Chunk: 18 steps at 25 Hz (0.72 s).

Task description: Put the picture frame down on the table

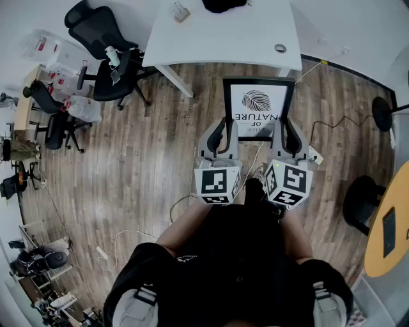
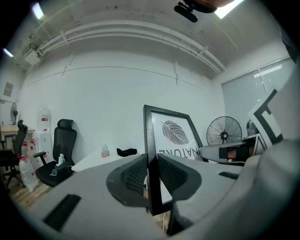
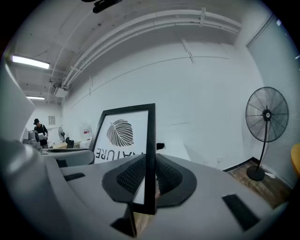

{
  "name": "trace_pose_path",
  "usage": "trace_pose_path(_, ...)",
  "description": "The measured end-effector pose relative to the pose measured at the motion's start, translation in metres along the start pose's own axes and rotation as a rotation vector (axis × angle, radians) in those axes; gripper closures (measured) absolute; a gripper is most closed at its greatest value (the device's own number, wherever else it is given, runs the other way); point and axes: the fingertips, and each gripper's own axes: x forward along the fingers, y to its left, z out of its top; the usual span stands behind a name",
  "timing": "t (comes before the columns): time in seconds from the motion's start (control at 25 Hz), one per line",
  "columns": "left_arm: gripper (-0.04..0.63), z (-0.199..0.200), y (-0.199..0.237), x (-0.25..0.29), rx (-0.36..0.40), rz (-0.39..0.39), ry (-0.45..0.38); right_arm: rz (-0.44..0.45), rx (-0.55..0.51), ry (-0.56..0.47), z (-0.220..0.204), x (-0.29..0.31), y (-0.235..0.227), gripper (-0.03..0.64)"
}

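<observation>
A black picture frame [image 1: 257, 107] with a white leaf print hangs in the air between both grippers, upside down as I see it, over the wooden floor just short of the white table [image 1: 223, 35]. My left gripper [image 1: 224, 136] is shut on the frame's left bar [image 2: 151, 154]. My right gripper [image 1: 287, 135] is shut on the frame's right bar [image 3: 150, 154]. In each gripper view the two ribbed pads press the black bar from both sides.
On the white table lie a small clear holder [image 1: 181, 11], a dark object [image 1: 223, 5] at the far edge and a small round thing [image 1: 280, 48]. Black office chairs [image 1: 105, 54] stand left. A standing fan [image 3: 267, 126] is at the right. Cables trail on the floor [image 1: 147, 166].
</observation>
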Motion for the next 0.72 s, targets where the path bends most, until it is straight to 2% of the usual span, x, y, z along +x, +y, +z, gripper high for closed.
trace_pose_path(0.2,0.522,0.001,0.043,-0.099,0.026,-0.041,-0.086,-0.041,-0.001,-0.089,-0.017,-0.074,0.086,0.552)
trace_pose_path(0.36,0.523,-0.002,0.063,-0.163,0.023,-0.077,-0.102,-0.072,-0.014,-0.104,-0.026,-0.127,0.134,0.552)
trace_pose_path(0.52,0.522,-0.003,0.056,-0.209,0.006,-0.099,-0.129,-0.087,-0.033,-0.118,-0.027,-0.174,0.15,0.552)
trace_pose_path(0.72,0.522,-0.007,0.045,-0.243,-0.001,-0.077,-0.14,-0.067,-0.044,-0.124,-0.032,-0.208,0.156,0.552)
